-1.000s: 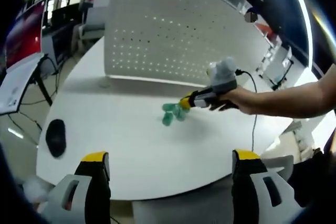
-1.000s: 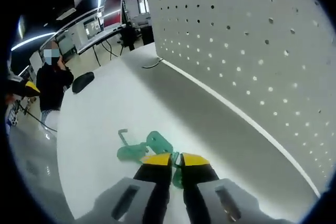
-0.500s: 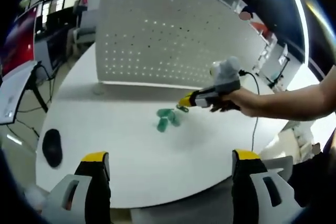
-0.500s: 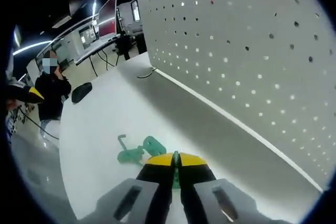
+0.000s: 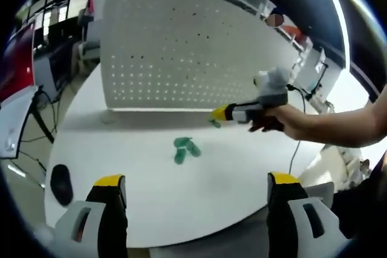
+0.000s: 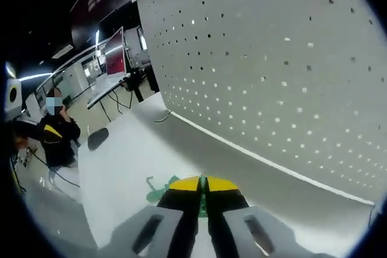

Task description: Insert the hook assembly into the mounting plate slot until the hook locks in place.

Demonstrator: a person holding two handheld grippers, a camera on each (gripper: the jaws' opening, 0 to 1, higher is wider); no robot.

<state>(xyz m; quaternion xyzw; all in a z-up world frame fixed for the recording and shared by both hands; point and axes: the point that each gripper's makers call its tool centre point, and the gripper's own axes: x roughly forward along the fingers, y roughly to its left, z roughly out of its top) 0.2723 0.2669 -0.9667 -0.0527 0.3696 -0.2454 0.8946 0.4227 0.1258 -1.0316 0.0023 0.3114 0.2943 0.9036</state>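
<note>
While right claw [image 6: 203, 183] pinches green hook [image 5: 215, 123], spare hooks [image 5: 184, 148] on table [image 5: 236, 167]

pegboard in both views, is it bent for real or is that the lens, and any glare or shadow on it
Left gripper view: fisheye bows the pegboard's edges; it casts a soft shadow band on the white table along its base. Right gripper view: the pegboard bulges strongly, evenly lit without glare, some holes glowing with backlight; the dark room behind holds bright monitors.
</note>
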